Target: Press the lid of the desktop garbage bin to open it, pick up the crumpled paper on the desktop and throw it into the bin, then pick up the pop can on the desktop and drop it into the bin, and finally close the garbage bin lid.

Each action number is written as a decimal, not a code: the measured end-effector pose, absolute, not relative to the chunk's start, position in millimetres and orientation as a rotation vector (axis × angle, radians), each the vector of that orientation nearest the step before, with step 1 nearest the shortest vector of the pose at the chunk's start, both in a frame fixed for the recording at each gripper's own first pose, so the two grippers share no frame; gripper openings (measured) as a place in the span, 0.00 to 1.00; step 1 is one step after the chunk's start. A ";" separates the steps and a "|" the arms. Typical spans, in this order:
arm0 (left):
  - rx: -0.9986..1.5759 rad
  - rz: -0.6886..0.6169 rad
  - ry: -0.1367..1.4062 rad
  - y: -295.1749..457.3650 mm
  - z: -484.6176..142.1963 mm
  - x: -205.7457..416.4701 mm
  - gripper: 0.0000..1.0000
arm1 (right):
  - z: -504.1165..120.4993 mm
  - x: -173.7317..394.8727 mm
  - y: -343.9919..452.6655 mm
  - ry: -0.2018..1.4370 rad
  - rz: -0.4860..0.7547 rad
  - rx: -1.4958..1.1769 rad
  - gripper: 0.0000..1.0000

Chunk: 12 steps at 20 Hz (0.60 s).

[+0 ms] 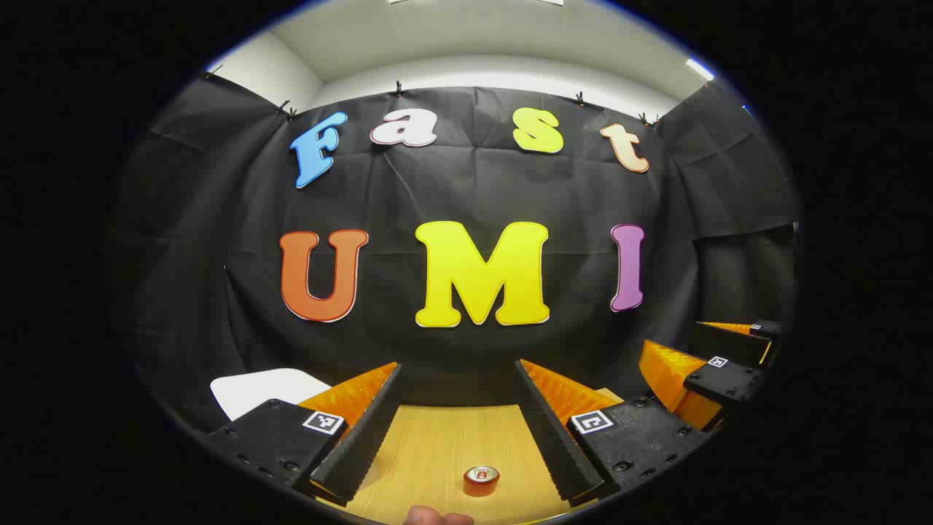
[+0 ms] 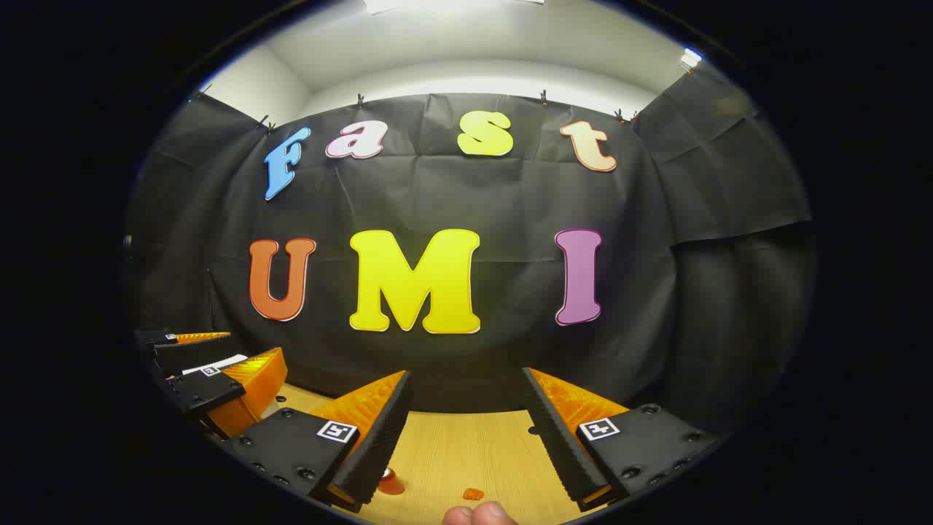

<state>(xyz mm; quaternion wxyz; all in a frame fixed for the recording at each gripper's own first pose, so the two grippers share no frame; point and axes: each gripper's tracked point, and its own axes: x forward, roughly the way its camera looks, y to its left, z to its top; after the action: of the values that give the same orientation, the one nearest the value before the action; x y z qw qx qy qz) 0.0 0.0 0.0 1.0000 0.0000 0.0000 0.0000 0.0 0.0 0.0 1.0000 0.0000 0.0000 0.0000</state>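
A small red pop can [image 1: 481, 480] stands upright on the wooden desktop [image 1: 437, 445], low between the fingers of my left gripper [image 1: 458, 368], which is open and holds nothing. A white rounded object [image 1: 255, 390] sits at the far left behind that gripper's left finger; I cannot tell whether it is the bin. My right gripper [image 2: 466, 374] is open too, above the desktop [image 2: 466, 452]. A red object [image 2: 391, 481], probably the can, peeks out beside its left finger. Each view shows the other gripper off to the side, the right one [image 1: 678, 343] and the left one [image 2: 251, 346].
The black cloth wall [image 1: 466, 182] closes the desk's far edge and both sides. A small orange scrap [image 2: 474, 494] lies on the wood near the bottom. A person's fingertip [image 1: 437, 518] shows at the lower rim, and fingertips [image 2: 481, 514] show in the right gripper view.
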 end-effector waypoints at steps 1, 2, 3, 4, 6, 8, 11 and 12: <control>0.002 0.003 -0.003 2.1 1.7 -0.2 0.97 | 0.2 0.0 0.1 -0.001 0.000 -0.002 0.94; 0.003 0.007 -0.006 3.9 2.3 0.9 0.97 | -0.2 0.0 -0.2 -0.003 0.000 -0.002 0.94; 0.007 0.012 -0.007 5.0 2.1 1.3 0.97 | -0.9 0.3 0.1 -0.001 -0.001 0.001 0.94; 0.009 0.013 -0.010 5.3 2.2 1.9 0.97 | -2.6 0.4 -1.3 0.003 -0.005 0.007 0.94; 0.009 0.014 -0.013 5.6 3.7 3.1 0.97 | -4.9 1.2 -3.2 0.011 -0.013 0.013 0.94; 0.004 0.011 -0.010 3.9 3.1 4.6 0.97 | -5.3 2.7 -5.3 0.012 -0.019 0.016 0.94; 0.000 0.001 0.004 1.3 -1.6 5.1 0.97 | -2.0 3.4 -7.8 -0.002 -0.027 0.015 0.94; -0.002 0.001 0.005 0.8 -2.5 5.5 0.97 | -1.1 4.1 -7.5 -0.005 -0.027 0.013 0.94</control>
<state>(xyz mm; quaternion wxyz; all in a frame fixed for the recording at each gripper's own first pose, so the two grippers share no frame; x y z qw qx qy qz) 5.5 0.8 -2.5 1.0000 -0.0008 0.0027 0.0006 4.1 -7.5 -1.1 0.9999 0.0066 -0.0025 -0.0137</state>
